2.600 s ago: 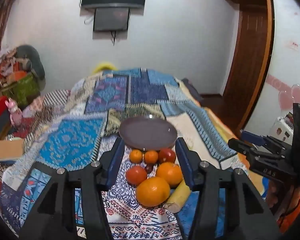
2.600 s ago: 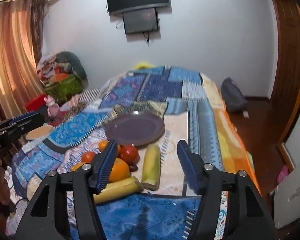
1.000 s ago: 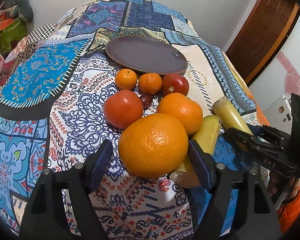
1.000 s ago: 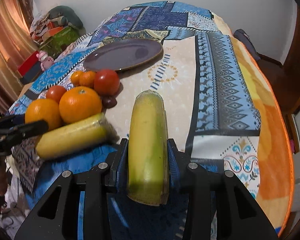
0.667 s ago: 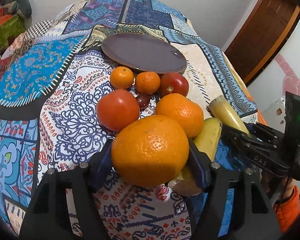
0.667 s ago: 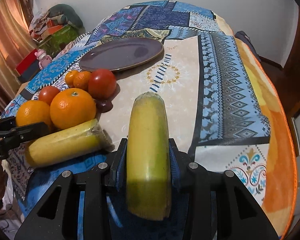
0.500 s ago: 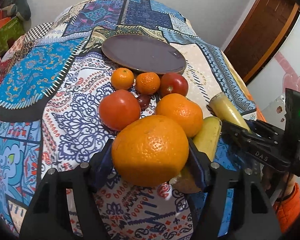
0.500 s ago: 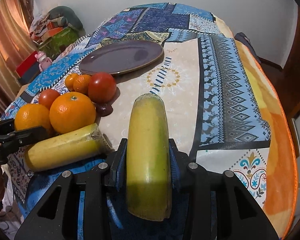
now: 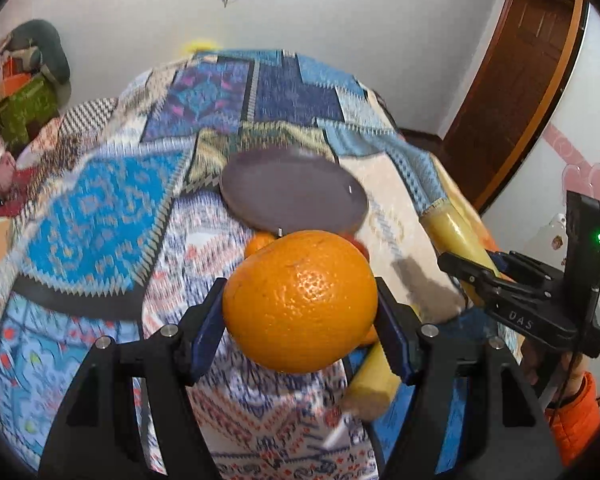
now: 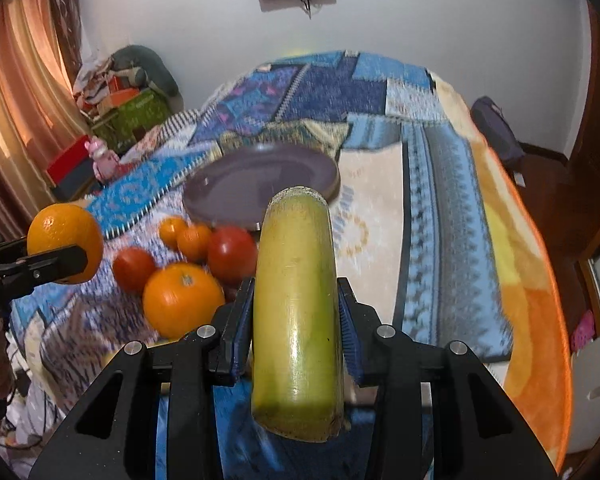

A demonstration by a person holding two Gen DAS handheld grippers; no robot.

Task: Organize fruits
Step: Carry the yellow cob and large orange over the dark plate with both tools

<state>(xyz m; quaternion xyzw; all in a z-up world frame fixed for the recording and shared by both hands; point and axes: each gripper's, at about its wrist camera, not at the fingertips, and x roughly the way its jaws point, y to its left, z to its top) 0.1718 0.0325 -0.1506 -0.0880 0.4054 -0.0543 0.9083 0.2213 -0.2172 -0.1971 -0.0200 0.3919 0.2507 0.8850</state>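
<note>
My left gripper [image 9: 300,312] is shut on a big orange [image 9: 300,300] and holds it above the patterned blanket; the orange also shows at the left of the right wrist view [image 10: 64,248]. My right gripper [image 10: 294,320] is shut on a yellow-green banana piece [image 10: 298,320], lifted off the bed; it shows at the right of the left wrist view [image 9: 456,236]. A purple plate [image 9: 296,196] lies empty beyond both grippers [image 10: 260,188]. On the blanket stay another orange [image 10: 182,300], two tomatoes [image 10: 232,254], two small tangerines [image 10: 184,236] and a second banana piece [image 9: 370,380].
The bed is covered by a patchwork blanket [image 10: 440,200] with its edge dropping off at the right to a wooden floor. Clutter and a curtain [image 10: 16,100] stand at the left. A dark bag [image 10: 496,128] lies on the floor at the far right.
Both grippers have lifted their fruit off the blanket: the left with the big orange, the right with the banana piece. The views now tilt up toward the wall and the plate.
</note>
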